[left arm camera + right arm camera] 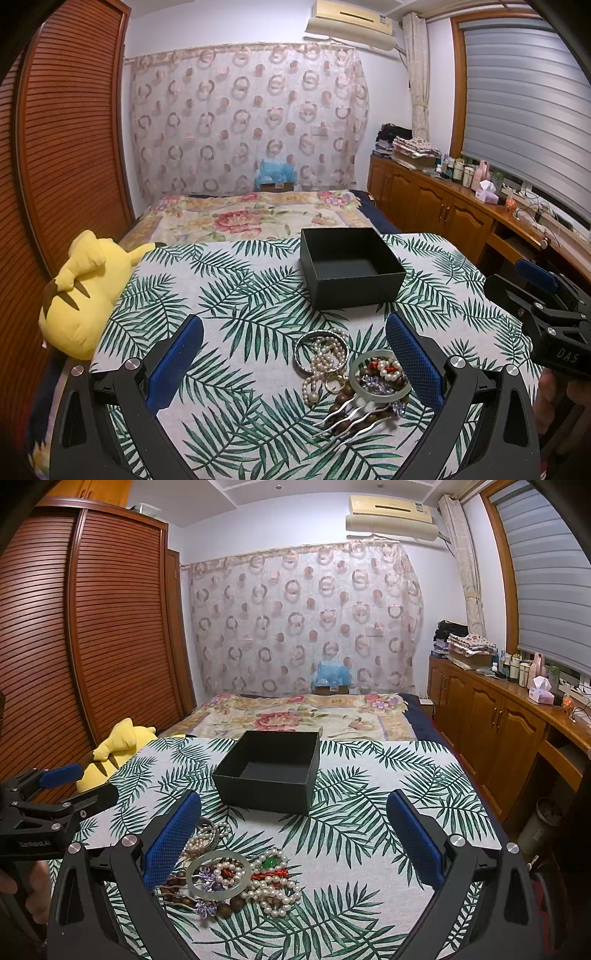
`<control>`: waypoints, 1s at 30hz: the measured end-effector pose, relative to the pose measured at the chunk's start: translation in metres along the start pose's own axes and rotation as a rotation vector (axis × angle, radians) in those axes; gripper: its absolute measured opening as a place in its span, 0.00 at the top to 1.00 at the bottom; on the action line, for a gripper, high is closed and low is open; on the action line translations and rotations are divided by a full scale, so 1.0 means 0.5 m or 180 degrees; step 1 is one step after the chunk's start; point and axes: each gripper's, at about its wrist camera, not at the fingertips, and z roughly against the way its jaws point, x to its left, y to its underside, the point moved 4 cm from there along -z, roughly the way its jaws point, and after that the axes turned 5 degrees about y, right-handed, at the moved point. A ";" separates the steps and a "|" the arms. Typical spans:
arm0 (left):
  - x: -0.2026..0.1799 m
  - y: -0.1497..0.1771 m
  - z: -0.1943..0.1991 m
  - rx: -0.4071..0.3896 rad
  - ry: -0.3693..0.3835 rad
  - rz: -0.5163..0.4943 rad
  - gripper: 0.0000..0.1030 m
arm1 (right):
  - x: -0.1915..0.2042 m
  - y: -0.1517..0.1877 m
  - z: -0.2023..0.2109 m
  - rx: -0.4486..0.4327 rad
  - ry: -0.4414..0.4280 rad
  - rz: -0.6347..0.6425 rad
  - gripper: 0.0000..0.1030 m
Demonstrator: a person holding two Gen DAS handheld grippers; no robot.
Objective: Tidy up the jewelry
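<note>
A pile of jewelry [351, 376] lies on the palm-leaf cloth [229, 295]: pearl strands, a silver bangle [300, 350], a pale jade bangle [380, 389], wooden beads and a wavy silver hairpin [351, 415]. An empty black box [349, 267] stands open beyond it. My left gripper [295, 365] is open above the cloth, the pile lying near its right finger. In the right wrist view the pile [240, 880] lies by the left finger of my open right gripper [295, 842], with the box [267, 771] behind.
A yellow plush toy [85, 291] lies at the cloth's left edge. A floral bedspread [258, 218] stretches behind. Wooden cabinets [491, 723] with bottles and a tissue box run along the right. A slatted wardrobe [110, 627] stands on the left.
</note>
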 end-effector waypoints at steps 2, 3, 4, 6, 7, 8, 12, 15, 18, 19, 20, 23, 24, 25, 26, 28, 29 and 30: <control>0.001 0.000 -0.001 0.0002 0.0000 0.0003 0.07 | -0.005 -0.001 -0.001 -0.0004 -0.0003 0.0002 0.02; 0.000 -0.001 0.000 0.0002 0.0001 0.0004 0.07 | -0.004 0.000 0.003 -0.0005 -0.0004 0.0003 0.02; 0.001 0.000 -0.001 0.0002 0.0000 0.0003 0.07 | -0.003 -0.001 0.004 -0.0008 -0.0007 0.0004 0.02; 0.001 0.000 -0.001 0.0003 0.0000 0.0003 0.07 | -0.001 0.000 0.004 -0.0012 -0.0009 0.0008 0.02; 0.000 0.000 -0.001 0.0003 0.0001 0.0003 0.07 | -0.002 0.000 0.004 -0.0013 -0.0011 0.0006 0.02; -0.001 -0.001 0.001 0.0004 0.0002 0.0002 0.07 | -0.002 0.000 0.004 -0.0012 -0.0014 0.0005 0.02; 0.001 0.001 -0.001 0.0006 0.0003 0.0006 0.07 | -0.002 0.000 0.004 -0.0011 -0.0019 0.0005 0.02; 0.001 0.003 0.000 0.0010 0.0000 0.0004 0.07 | -0.004 -0.001 0.006 -0.0012 -0.0023 0.0005 0.02; 0.001 0.007 -0.002 0.0021 -0.0001 0.0005 0.07 | -0.004 -0.003 0.006 -0.0012 -0.0038 -0.0002 0.02; 0.002 0.010 -0.004 0.0028 -0.0001 0.0005 0.07 | -0.002 -0.005 0.012 -0.0014 -0.0071 -0.0016 0.02; 0.004 0.012 -0.007 0.0038 -0.0005 0.0006 0.07 | 0.006 -0.001 0.005 -0.0015 -0.0087 -0.0013 0.02; 0.010 0.018 -0.017 0.0107 -0.0017 0.0005 0.07 | 0.013 0.002 0.002 -0.0007 -0.0115 0.0029 0.02; 0.011 0.020 -0.018 0.0118 -0.0020 0.0006 0.07 | 0.014 0.004 0.002 -0.0003 -0.0126 0.0040 0.02; 0.016 0.024 -0.026 0.0140 -0.0025 0.0004 0.07 | 0.016 0.005 0.001 -0.0002 -0.0143 0.0051 0.02; 0.021 0.028 -0.033 0.0163 -0.0031 -0.0005 0.07 | 0.018 0.007 0.001 -0.0001 -0.0154 0.0065 0.02; 0.031 0.035 -0.040 0.0206 -0.0071 -0.0017 0.07 | 0.017 0.011 0.000 0.0002 -0.0164 0.0094 0.02; 0.034 0.038 -0.042 0.0224 -0.0080 -0.0018 0.07 | 0.018 0.013 -0.001 0.0008 -0.0173 0.0109 0.02; 0.039 0.041 -0.044 0.0249 -0.0081 -0.0015 0.07 | 0.017 0.015 -0.002 0.0016 -0.0174 0.0119 0.02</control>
